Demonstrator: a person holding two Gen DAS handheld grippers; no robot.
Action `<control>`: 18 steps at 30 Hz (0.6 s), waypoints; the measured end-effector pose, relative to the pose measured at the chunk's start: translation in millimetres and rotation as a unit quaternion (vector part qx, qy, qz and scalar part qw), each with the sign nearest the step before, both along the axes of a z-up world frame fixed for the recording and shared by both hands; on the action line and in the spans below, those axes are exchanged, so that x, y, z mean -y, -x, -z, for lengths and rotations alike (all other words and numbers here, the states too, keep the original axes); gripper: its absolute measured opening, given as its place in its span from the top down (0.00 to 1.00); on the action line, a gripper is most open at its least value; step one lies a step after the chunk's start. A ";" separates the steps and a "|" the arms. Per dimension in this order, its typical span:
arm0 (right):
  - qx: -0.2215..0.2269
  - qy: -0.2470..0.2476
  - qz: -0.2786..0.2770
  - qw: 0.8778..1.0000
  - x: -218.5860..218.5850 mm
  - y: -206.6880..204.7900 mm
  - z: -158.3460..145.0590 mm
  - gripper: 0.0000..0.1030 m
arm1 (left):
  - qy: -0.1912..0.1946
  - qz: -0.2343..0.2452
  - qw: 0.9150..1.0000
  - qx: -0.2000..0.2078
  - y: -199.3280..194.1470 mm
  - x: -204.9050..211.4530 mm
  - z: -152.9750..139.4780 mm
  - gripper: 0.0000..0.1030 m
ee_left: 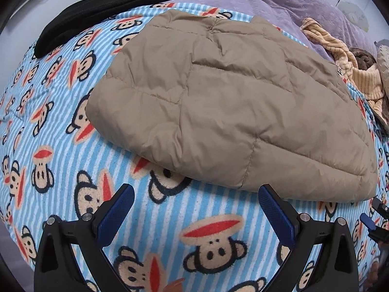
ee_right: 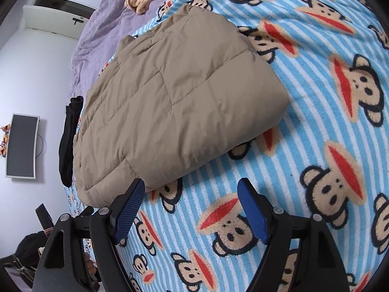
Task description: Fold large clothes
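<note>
Bright, even light; soft shadows, sharp focus, strong fisheye bending at edges.

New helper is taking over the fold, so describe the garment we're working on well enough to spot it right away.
Find the blue-striped monkey-print blanket covering the bed. The tan quilted puffer jacket lies folded in its middle, just ahead of both open grippers. It is the only puffy, stitched-panel piece: the black garment and the yellow striped clothes are thin and lie at the blanket's edges.

No legible text or labels
</note>
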State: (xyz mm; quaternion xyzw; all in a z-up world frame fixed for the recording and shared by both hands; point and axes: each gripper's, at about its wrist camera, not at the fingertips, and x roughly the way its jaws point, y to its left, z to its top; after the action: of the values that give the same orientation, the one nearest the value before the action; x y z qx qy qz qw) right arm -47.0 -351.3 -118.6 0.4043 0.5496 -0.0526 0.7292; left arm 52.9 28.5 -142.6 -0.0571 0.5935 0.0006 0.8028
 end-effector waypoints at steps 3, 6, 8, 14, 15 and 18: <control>0.000 -0.019 0.012 1.000 -3.1 2.7 7.8 0.00 | 0.014 -0.012 1.000 0.000 0.2 -11.4 1.2 0.01; 0.000 -0.037 0.022 0.999 -7.8 0.9 11.6 0.00 | 0.027 -0.025 0.999 -0.002 -0.1 -21.8 2.2 0.01; 0.000 -0.035 0.026 0.999 -10.1 -1.8 12.4 0.00 | 0.036 -0.033 0.999 0.001 -0.9 -29.1 3.5 0.01; -0.001 -0.045 0.037 0.998 -10.1 -6.2 17.9 0.00 | 0.131 -0.064 0.989 -0.011 -4.5 -57.5 18.1 0.01; -0.001 -0.051 0.041 0.998 -9.6 -6.8 19.8 0.00 | 0.155 -0.073 0.985 -0.013 -4.9 -63.4 21.1 0.01; 0.002 -0.072 0.053 0.996 -7.2 -7.2 26.0 0.00 | 0.216 -0.099 0.971 -0.010 -7.4 -80.5 27.9 0.01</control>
State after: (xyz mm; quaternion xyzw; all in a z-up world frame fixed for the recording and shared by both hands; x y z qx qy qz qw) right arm -39.8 -344.1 -144.6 0.4843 0.5284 -0.0507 0.6955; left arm 60.2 109.0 -170.5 -0.2873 0.5793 -0.0476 0.7613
